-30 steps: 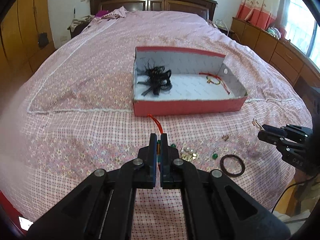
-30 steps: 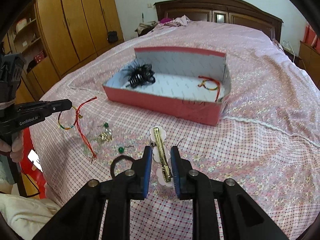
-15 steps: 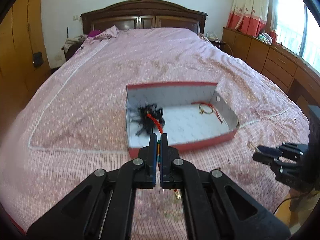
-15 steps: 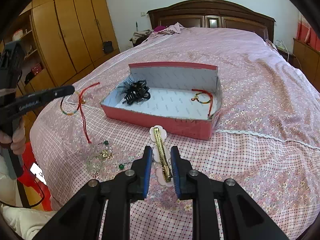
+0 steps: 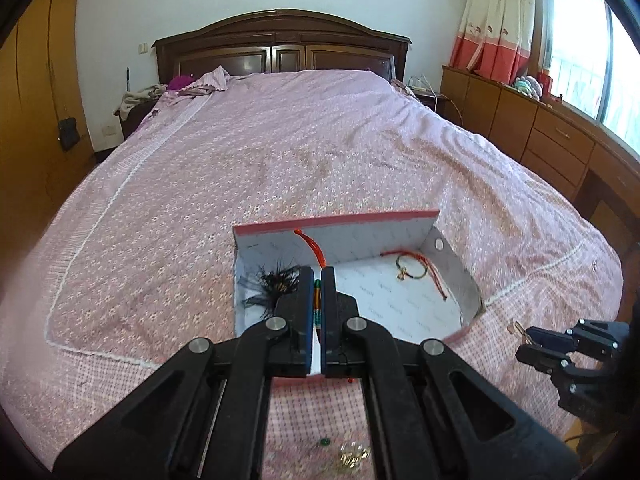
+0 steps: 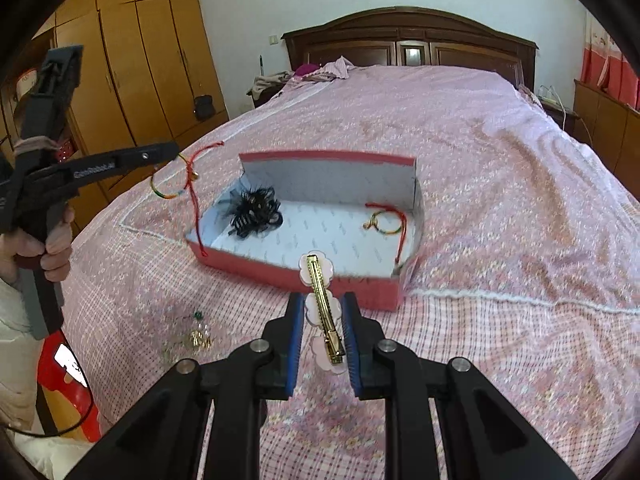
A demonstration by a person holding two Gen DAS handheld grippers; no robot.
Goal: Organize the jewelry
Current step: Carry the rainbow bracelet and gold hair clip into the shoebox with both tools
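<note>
A red box (image 5: 336,220) (image 6: 360,292) with a white inside lies on the pink bedspread. In it are a black feathery hair piece (image 5: 272,284) (image 6: 256,212) and a red-string bracelet (image 5: 416,272) (image 6: 384,224). My left gripper (image 5: 317,276) (image 6: 176,154) is shut on a red-string bracelet with coloured beads (image 5: 310,246) (image 6: 188,184), which dangles over the box's left end. My right gripper (image 6: 320,308) (image 5: 520,330) is shut on a gold hair clip with pink petals (image 6: 322,300), just before the box's near wall.
Small green beads and gold trinkets (image 6: 196,332) (image 5: 348,452) lie on the bedspread in front of the box. A hand (image 6: 44,252) holds the left gripper at the bed's left edge. Wardrobes (image 6: 132,64) stand left, drawers (image 5: 552,148) right, a headboard (image 5: 280,48) behind.
My left gripper has lifted the beaded bracelet off the bedspread and carried it up and forward over the box. My right gripper has risen a little with the hair clip.
</note>
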